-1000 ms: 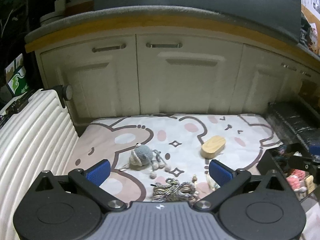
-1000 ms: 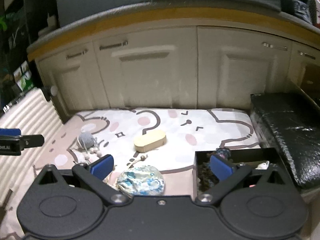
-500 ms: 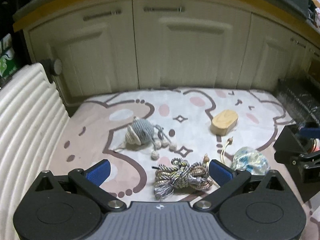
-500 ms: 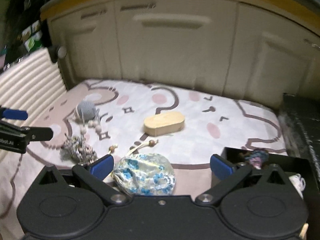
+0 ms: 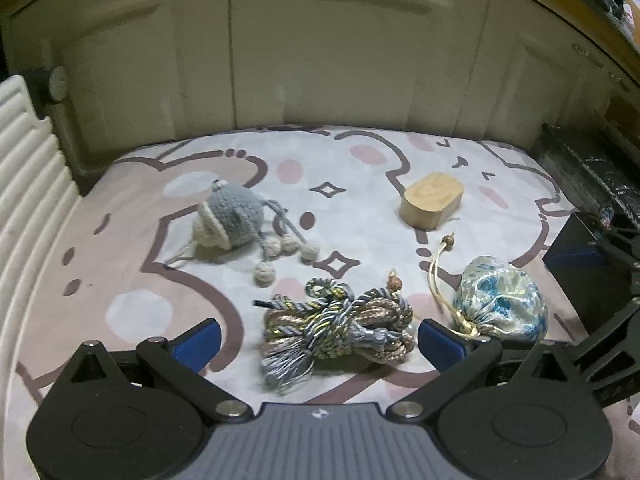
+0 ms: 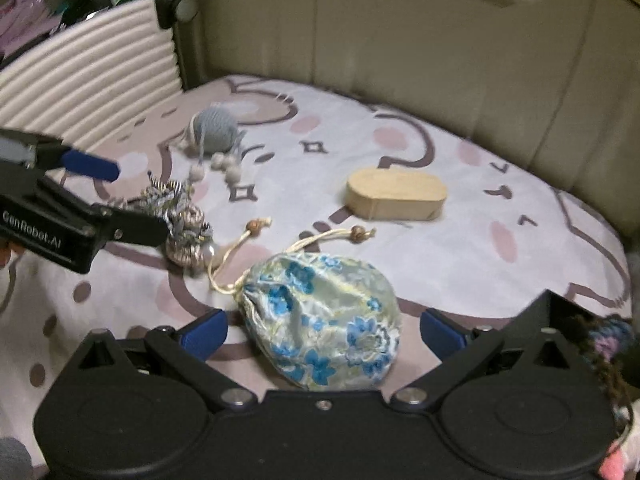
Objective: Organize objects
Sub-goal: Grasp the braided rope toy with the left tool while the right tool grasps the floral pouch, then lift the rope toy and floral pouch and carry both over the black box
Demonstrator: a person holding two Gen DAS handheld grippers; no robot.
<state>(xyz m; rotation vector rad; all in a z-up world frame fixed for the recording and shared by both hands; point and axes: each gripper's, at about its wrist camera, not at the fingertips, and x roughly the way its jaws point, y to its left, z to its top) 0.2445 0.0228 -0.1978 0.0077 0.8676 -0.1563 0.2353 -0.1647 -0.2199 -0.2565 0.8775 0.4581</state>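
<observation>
My left gripper (image 5: 318, 342) is spread wide, its blue pads on either side of the knotted bundle of grey, gold and beige twisted cord (image 5: 340, 328), which lies on the pink-and-white cartoon-print cloth (image 5: 132, 264) between the fingers without either pad touching it. Ahead and to the left of that gripper lies the grey and cream crocheted toy with pom-pom strings (image 5: 232, 222); ahead and to the right stands the oval pale wooden box (image 5: 433, 203). My right gripper (image 6: 324, 332) is likewise spread, and the round drawstring pouch of pale satin with blue flowers (image 6: 324, 316) sits between its fingers, close to the gripper body, pads apart from it on both sides. The pouch's cream cord with wooden beads (image 6: 304, 242) trails forward. To the right of this gripper is the corner of a black box (image 6: 560, 320)
</observation>
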